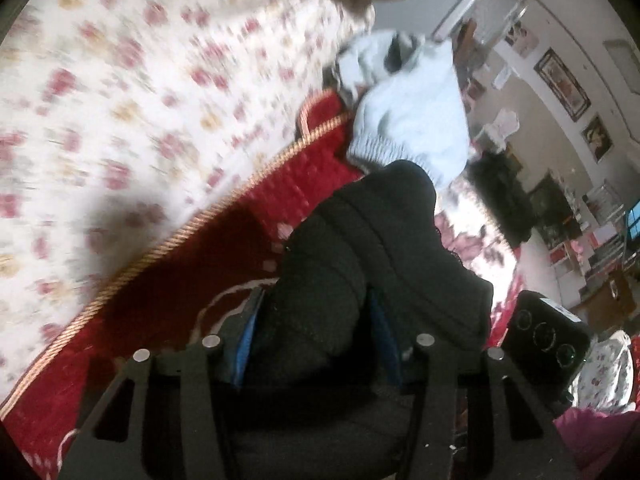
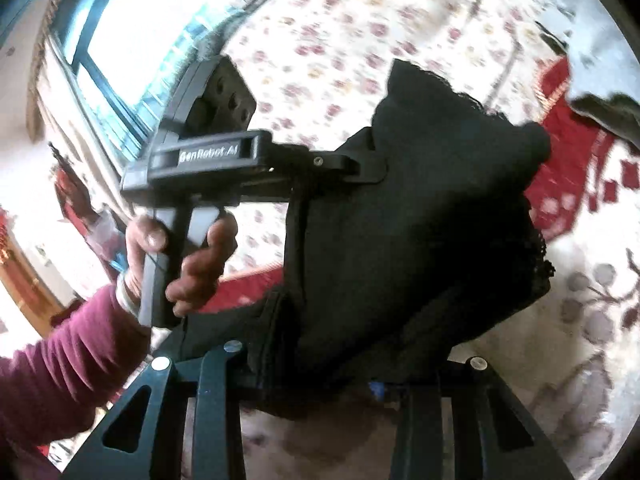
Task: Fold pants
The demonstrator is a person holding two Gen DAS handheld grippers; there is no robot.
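Observation:
The black pants (image 1: 360,248) hang bunched up, lifted above the bed. My left gripper (image 1: 316,340) is shut on a thick fold of the black cloth, which hides its fingertips. In the right wrist view the same black pants (image 2: 420,216) fill the middle, and my right gripper (image 2: 340,364) is shut on their lower edge. The left gripper (image 2: 372,168) also shows there from the side, held by a hand in a magenta sleeve, its tip buried in the cloth. The right gripper's body (image 1: 544,336) shows at the lower right of the left wrist view.
A floral bedsheet (image 1: 140,100) covers the bed. A red cushion with gold cord trim (image 1: 248,216) lies under the pants. A light blue garment (image 1: 416,116) lies beyond it. A window (image 2: 132,40) is at the left, and walls with framed pictures (image 1: 564,84) at the right.

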